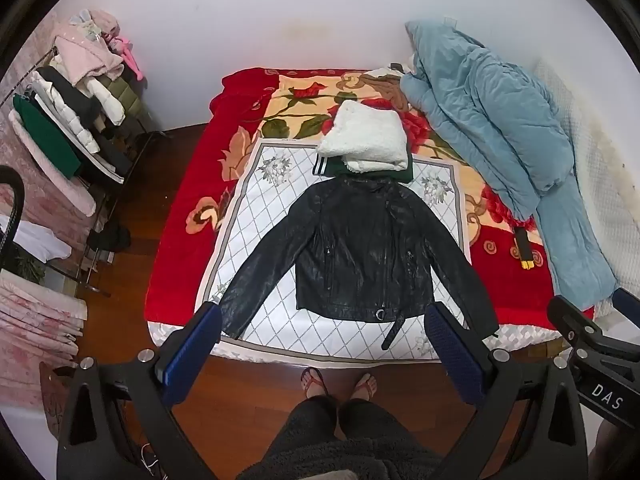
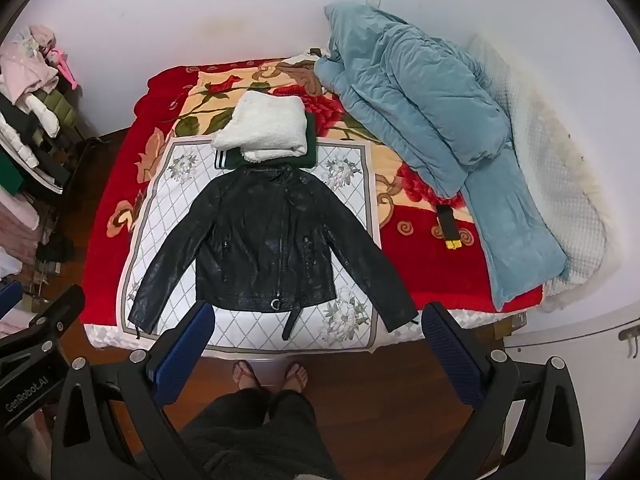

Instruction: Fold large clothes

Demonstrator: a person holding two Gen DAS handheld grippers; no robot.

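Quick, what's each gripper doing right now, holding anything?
Left gripper: jaws wide open, holding nothing, above the black jacket.
Right gripper: jaws wide open, holding nothing.

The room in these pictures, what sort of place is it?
Most likely a home bedroom: a bed under a red floral blanket, a blue quilt heaped on it, and a rack of hanging clothes by the wall.

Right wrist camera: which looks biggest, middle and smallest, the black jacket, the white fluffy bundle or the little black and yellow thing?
1. black jacket, spread flat
2. white fluffy bundle, farther back, so its true size is less sure
3. little black and yellow thing, by far smallest
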